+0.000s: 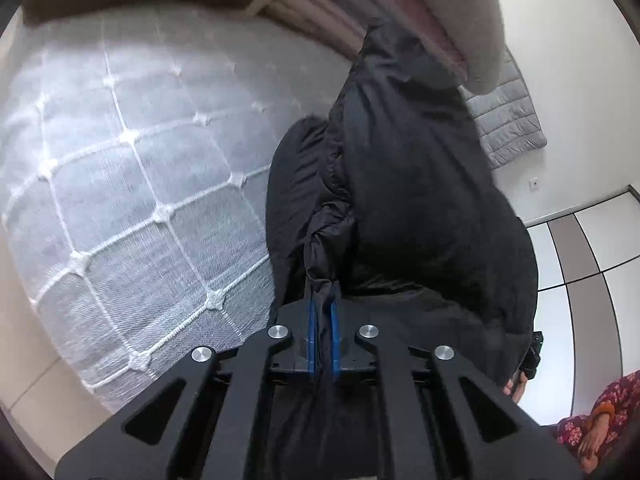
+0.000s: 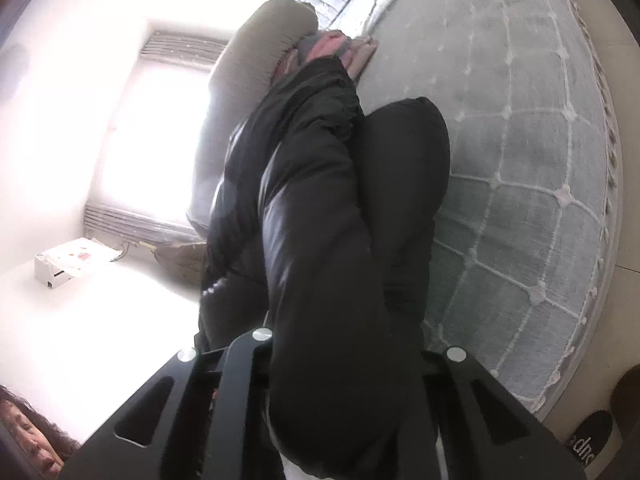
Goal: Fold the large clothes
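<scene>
1. Quilted grey-white mattress [image 1: 132, 184] filled most of both views, stitched in a diamond grid with small knotted tufts; its surface looked flat and firm.
2. Black padded jacket [image 1: 400, 200], puffy and slightly glossy nylon, hung bunched in the air above the mattress, its far end draped toward a pile of folded bedding [image 1: 400, 12] at the far edge.
3. Pile looked soft: pink, grey and beige layers, rounded folds.
4. Left gripper [image 1: 323, 312] had its blue pads pressed together, pinching a twisted ridge of the jacket's fabric.
5. Right gripper [image 2: 344, 360] was smothered by a thick fold of the jacket; fingers hidden, but the jaws appeared clamped on that fold.
6. Step in hand, my read: garment picked up at two points, not yet spread out.
7. Next move likely calls for pulling both hands apart to stretch it, then laying it flat on the mattress before any fold.
8. Small white box [image 2: 60, 268] sat far left, on a pale surface.
</scene>
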A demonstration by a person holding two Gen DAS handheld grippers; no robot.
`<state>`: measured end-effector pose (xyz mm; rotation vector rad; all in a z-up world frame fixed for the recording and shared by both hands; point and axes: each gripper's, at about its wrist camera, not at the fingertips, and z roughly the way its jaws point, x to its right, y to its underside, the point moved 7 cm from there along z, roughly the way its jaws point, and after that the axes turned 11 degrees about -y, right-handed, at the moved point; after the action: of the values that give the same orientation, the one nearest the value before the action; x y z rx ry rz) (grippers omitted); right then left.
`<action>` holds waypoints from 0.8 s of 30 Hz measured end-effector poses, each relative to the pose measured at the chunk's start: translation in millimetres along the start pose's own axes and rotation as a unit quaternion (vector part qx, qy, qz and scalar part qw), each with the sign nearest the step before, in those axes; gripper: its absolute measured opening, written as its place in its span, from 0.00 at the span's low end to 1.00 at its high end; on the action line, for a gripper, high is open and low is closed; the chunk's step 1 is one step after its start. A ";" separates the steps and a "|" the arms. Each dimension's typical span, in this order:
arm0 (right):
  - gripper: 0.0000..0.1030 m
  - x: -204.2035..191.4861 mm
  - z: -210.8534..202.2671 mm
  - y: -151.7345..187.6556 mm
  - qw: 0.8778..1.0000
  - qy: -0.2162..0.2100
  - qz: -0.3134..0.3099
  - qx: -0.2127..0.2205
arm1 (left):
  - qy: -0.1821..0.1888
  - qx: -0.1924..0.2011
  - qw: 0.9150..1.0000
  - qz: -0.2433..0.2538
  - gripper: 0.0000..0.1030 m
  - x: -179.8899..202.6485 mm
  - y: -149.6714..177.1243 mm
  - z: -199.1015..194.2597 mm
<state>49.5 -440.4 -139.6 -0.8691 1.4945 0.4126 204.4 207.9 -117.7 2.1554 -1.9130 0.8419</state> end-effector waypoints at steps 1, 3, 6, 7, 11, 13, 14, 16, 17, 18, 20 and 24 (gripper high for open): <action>0.15 -0.6 -1.5 -2.5 1.000 -0.001 -0.002 0.002 | 0.006 0.003 1.000 0.004 0.05 -1.2 -0.1 -11.5; 0.15 -2.0 -6.4 -10.5 1.000 0.000 0.000 0.005 | 0.039 0.003 0.999 0.003 0.06 2.5 -1.4 -22.7; 0.15 10.8 -12.5 -14.0 1.000 0.006 0.013 0.014 | 0.068 -0.009 0.997 -0.020 0.35 -12.9 -1.1 -36.4; 0.15 12.7 -14.8 -12.9 1.000 0.008 0.017 0.014 | 0.075 -0.010 0.997 -0.031 0.47 -16.8 0.2 -34.2; 0.15 31.6 -15.7 -11.8 0.999 0.023 0.040 0.021 | 0.113 -0.026 0.991 -0.067 0.70 -41.5 0.9 -27.0; 0.15 35.9 -15.5 -12.3 0.998 0.026 0.052 0.024 | 0.126 -0.038 0.989 -0.073 0.75 -48.2 3.5 -17.8; 0.15 37.7 -15.1 -13.1 0.998 0.028 0.056 0.025 | 0.129 -0.046 0.988 -0.073 0.76 -50.6 5.8 -13.0; 0.15 40.8 -20.2 -12.6 0.997 0.034 0.060 0.025 | 0.137 -0.070 0.986 -0.065 0.80 -51.5 8.1 2.7; 0.15 41.9 -19.9 -13.6 0.997 0.035 0.061 0.027 | 0.137 -0.081 0.986 -0.058 0.82 -51.1 10.4 11.7; 0.15 41.8 -26.2 -10.2 0.997 0.035 0.062 0.028 | 0.134 -0.089 0.986 -0.052 0.82 -51.6 11.1 20.4; 0.15 47.5 -31.4 -6.9 0.997 0.037 0.066 0.030 | 0.140 -0.115 0.983 -0.039 0.84 -50.6 19.0 42.0; 0.15 51.4 -36.6 0.5 0.996 0.040 0.079 0.032 | 0.233 -0.132 0.963 -0.015 0.87 -17.2 25.7 54.5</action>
<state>28.3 -480.0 -183.9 -0.7271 1.6484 0.4473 196.4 193.5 -178.1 1.6478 -1.6400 0.9271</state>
